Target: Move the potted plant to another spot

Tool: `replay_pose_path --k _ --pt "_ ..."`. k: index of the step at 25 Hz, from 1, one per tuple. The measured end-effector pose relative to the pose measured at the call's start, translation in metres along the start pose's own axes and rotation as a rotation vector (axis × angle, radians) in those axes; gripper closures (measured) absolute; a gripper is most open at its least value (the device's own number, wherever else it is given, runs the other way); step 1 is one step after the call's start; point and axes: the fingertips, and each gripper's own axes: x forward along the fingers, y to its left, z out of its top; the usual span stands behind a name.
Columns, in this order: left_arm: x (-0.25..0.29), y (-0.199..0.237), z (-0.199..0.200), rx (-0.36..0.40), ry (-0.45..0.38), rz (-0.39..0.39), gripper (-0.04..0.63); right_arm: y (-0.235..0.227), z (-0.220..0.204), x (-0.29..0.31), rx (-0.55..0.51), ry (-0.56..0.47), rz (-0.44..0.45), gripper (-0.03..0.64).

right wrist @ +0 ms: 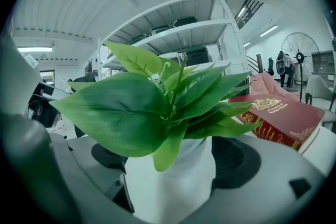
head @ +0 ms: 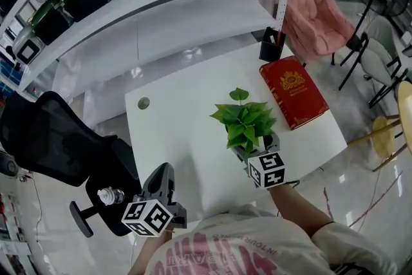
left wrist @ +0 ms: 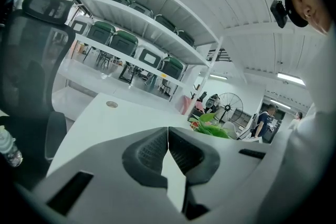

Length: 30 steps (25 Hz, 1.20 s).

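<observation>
The white tabletop (head: 187, 113) fills most of my head view, with a long shelving rack (head: 161, 3) along its far side and a black office chair (head: 51, 138) off its left edge. A red book (head: 296, 92) lies toward the far right, well apart from the plant, and a small black pen holder (head: 271, 45) stands beyond it.

The potted plant (head: 244, 122) is close to the near right edge. Leaves hide its base, so I take it to be resting on the tabletop rather than lifted. My right hand-held gripper (head: 257, 154) is released: its jaws stand wide on either side of the white pot, with neither pad pressing on it. My left hand-held gripper (left wrist: 168, 144) is clenched on nothing, held off the near left edge.

I judge the plant is free of any grip, so it is either delivered or awaiting pickup. Only the book crowds the surface; the left half is bare.
</observation>
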Motion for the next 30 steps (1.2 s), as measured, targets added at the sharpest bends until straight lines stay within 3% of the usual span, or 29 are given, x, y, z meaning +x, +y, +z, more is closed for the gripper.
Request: replay_pose_path --k 17,30 --pt "-0.004 0.008 -0.001 0.003 0.0 0.011 0.571 0.0 0.003 0.01 0.015 -0.013 -0.028 0.13" --pt "0.03 -0.013 -0.009 0.058 0.034 -0.1 0.571 -0.002 0.003 0.009 0.016 0.003 0.016 0.135"
